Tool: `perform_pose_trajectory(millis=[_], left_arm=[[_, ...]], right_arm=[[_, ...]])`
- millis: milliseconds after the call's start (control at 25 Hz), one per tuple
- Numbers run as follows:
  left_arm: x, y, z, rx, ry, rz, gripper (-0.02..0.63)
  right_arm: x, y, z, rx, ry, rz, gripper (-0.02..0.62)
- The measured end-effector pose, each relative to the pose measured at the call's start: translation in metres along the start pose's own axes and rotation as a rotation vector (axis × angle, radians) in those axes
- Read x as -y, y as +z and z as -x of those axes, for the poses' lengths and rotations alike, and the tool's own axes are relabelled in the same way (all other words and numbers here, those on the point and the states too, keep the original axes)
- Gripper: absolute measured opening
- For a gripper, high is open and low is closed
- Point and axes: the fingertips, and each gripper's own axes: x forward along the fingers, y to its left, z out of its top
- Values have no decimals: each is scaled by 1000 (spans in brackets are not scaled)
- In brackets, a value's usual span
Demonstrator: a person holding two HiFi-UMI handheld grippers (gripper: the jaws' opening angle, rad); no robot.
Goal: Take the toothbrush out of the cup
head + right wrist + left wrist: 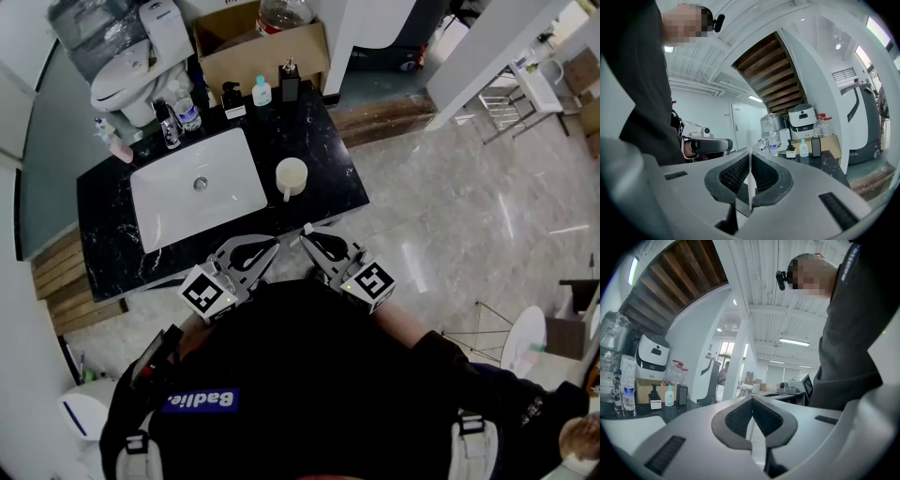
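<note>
The person is holding the left gripper [267,247] and right gripper [307,232] pinched together, empty, back from the cup [292,175] on the worktop [319,141]. No toothbrush is showing.

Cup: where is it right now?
Head view: the cream cup stands on the black counter, just right of the white sink, ahead of the right gripper.

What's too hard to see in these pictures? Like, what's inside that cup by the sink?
- Inside of the cup: head view, too small to tell whether a toothbrush is in it.
- Print on the bottles behind the sink: too small in every view.
- Front edge of the counter: head view, partly covered by the left tool and right tool, both shut.
</note>
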Motion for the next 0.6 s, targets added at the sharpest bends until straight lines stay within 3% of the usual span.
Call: perform_pose_trajectory(millis=[160, 600], left_arm=[[3, 0, -1, 0, -4, 4, 9], [5, -1, 0, 5, 0, -1, 9]], right_arm=[[-3, -2, 3, -32, 0, -2, 25], [-2, -2, 4, 8, -3, 8, 25]])
